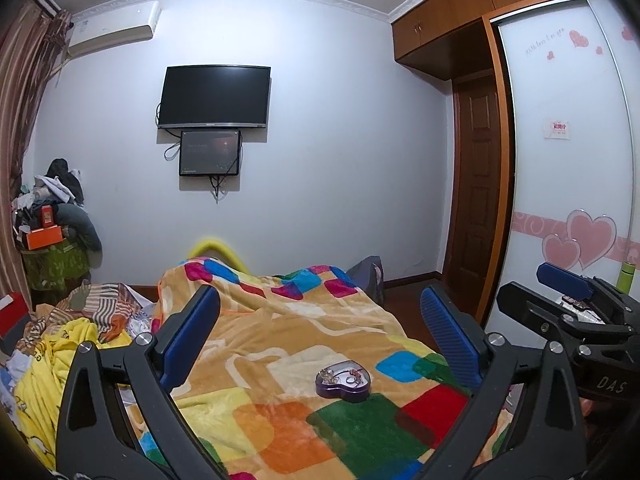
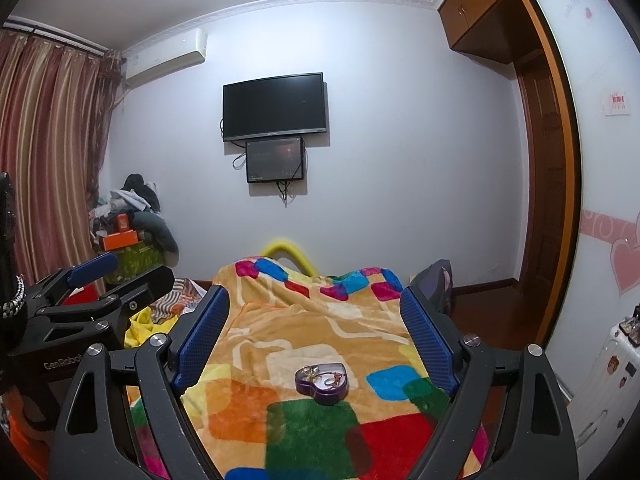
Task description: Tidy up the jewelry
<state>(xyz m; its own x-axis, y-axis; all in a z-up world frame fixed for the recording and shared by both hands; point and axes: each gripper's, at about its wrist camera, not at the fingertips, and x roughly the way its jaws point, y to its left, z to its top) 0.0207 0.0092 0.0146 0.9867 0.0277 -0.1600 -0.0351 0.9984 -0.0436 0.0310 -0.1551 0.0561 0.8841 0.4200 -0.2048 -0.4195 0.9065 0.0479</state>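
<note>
With my left gripper point(image 1: 320, 336) and right gripper point(image 2: 316, 332) both spread wide and empty, I see the small purple heart-shaped jewelry box point(image 2: 322, 382) mid-blanket point(image 2: 280, 320), probably light, rigid and slippery, so I'd clasp its side walls.

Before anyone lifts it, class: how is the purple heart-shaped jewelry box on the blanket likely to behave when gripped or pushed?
The purple heart-shaped jewelry box looks small and rigid, so probably light and stiff. Its curved sides may slip between flat pads. It looks open, so the loose jewelry inside could spill if tilted. On the soft patchwork blanket, a push would likely tip it, not slide it.
</note>
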